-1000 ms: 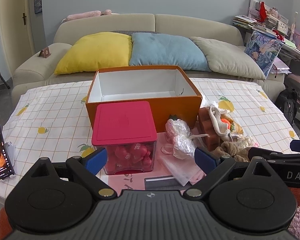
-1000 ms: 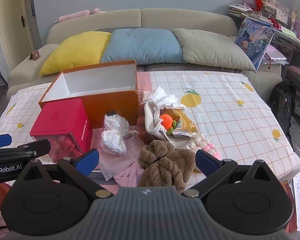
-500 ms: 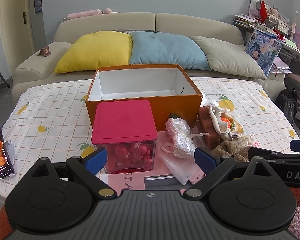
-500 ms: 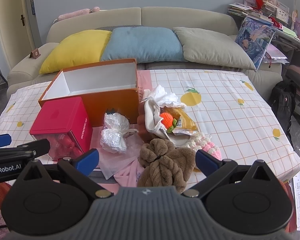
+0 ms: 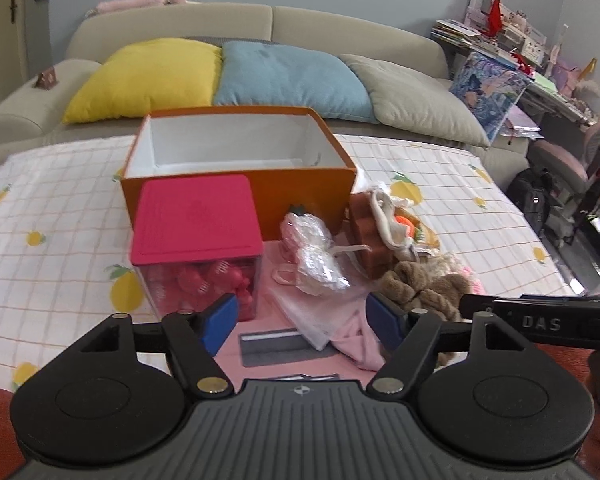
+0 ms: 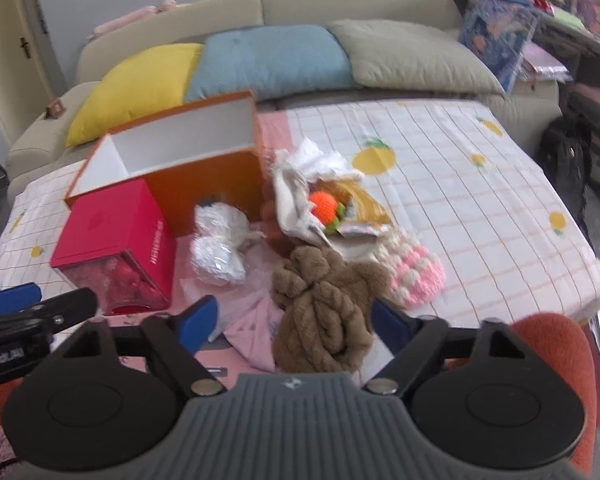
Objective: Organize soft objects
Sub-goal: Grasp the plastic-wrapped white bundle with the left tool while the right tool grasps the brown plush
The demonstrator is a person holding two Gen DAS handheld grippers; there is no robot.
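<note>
The soft objects are heaped together on the checked tablecloth (image 5: 440,184), just to the right of the orange box (image 5: 240,184), so that all lie within short reach of its open top. The box is seen to be empty, its white inside bare; it is judged to be the intended destination.

In front of it stands a clear cube with a red lid (image 5: 198,216), lid on, filled with small pink-red pieces whose kind cannot be told.

The right gripper (image 6: 292,320) is held low over the near edge of the pile, angled down, with the brown plush knot (image 6: 320,312) framed between its fingers. Its jaws are closing, yet the pads are not seen to press on the plush, so nothing is held.

The left gripper (image 5: 300,316) is poised above the pink cloth (image 5: 356,332) and clear plastic wrapping (image 5: 316,256); its jaws are closing too, on nothing.

Behind the plush lie a pink-and-white crochet piece (image 6: 412,276), a cream pouch with an orange crochet fruit (image 6: 323,207) in its mouth, and a brown ribbed block (image 5: 366,232).
</note>
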